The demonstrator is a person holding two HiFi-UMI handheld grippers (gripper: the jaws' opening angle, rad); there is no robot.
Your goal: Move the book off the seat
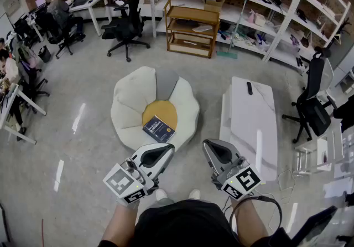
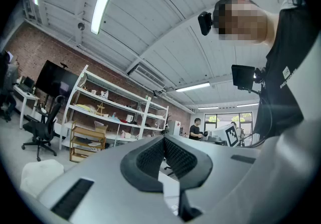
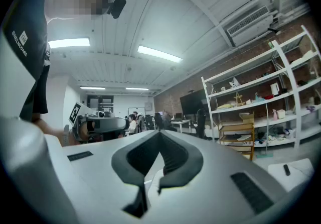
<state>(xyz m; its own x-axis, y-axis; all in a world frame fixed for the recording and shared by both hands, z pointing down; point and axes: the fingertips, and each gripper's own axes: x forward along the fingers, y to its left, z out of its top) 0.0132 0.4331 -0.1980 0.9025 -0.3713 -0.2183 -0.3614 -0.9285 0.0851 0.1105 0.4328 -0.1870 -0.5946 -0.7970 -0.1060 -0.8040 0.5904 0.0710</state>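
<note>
A dark blue book point(image 1: 159, 129) lies on the yellow centre of a cream flower-shaped floor seat point(image 1: 133, 96). My left gripper point(image 1: 166, 150) hovers just on the near side of the seat's front edge, jaws shut and empty, its tip short of the book. My right gripper point(image 1: 207, 146) is held beside it to the right, also shut with nothing in it. Both gripper views point up and level into the room: the left gripper point(image 2: 164, 140) and the right gripper point(image 3: 159, 133) show closed jaws. The book is in neither gripper view.
A low white table point(image 1: 249, 124) with a small black remote point(image 1: 249, 88) stands right of the seat. Behind are a wooden shelf unit point(image 1: 191, 27), long white shelving point(image 1: 260, 2), office chairs point(image 1: 126, 24) and desks with seated people at left. A black chair point(image 1: 314, 104) stands at right.
</note>
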